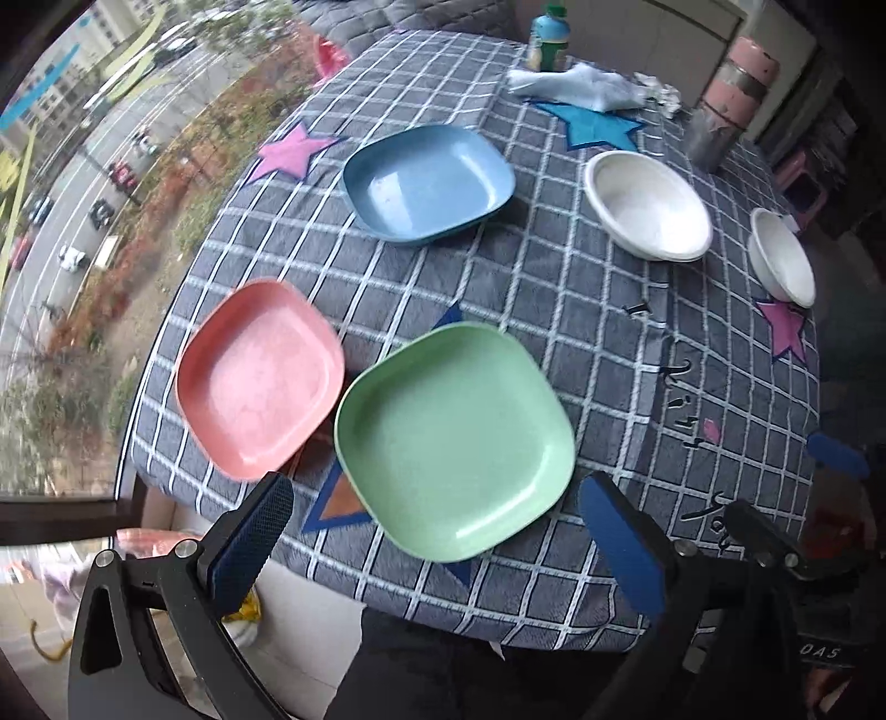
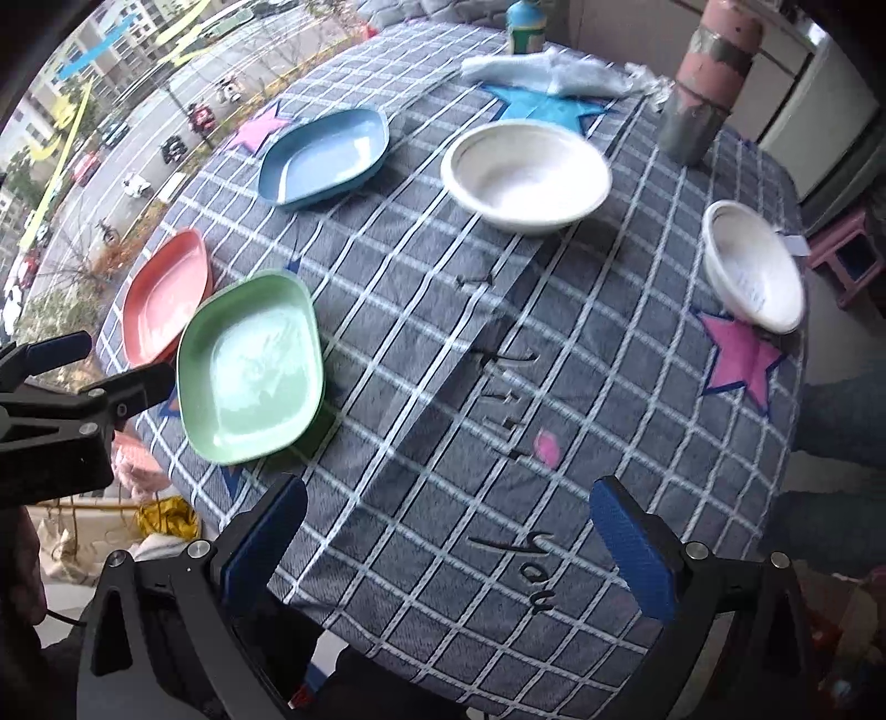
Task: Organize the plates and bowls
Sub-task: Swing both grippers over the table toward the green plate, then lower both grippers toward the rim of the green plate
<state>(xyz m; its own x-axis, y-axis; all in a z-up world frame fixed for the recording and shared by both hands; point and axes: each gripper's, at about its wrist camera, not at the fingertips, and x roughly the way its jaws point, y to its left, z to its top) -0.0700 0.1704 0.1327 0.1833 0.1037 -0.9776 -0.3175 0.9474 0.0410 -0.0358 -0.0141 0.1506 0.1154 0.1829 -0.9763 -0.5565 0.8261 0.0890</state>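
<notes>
A green plate [image 1: 454,437] lies near the table's front edge, a pink plate [image 1: 257,376] to its left, a blue plate [image 1: 429,183] farther back. Two white bowls stand on the right: a larger one [image 1: 645,205] and a smaller one [image 1: 783,257]. My left gripper [image 1: 437,531] is open and empty, just in front of the green plate. In the right wrist view the green plate [image 2: 252,368], pink plate [image 2: 163,293], blue plate [image 2: 326,158] and both bowls [image 2: 526,174] [image 2: 753,266] show. My right gripper [image 2: 451,537] is open and empty over the front of the table.
A checked grey tablecloth [image 1: 581,343] with star patches covers the table. At the back stand a bottle [image 1: 548,36], a crumpled cloth [image 1: 581,86] and a pink and grey cylinder [image 1: 725,105]. A window lies to the left. The left gripper shows in the right wrist view [image 2: 83,376].
</notes>
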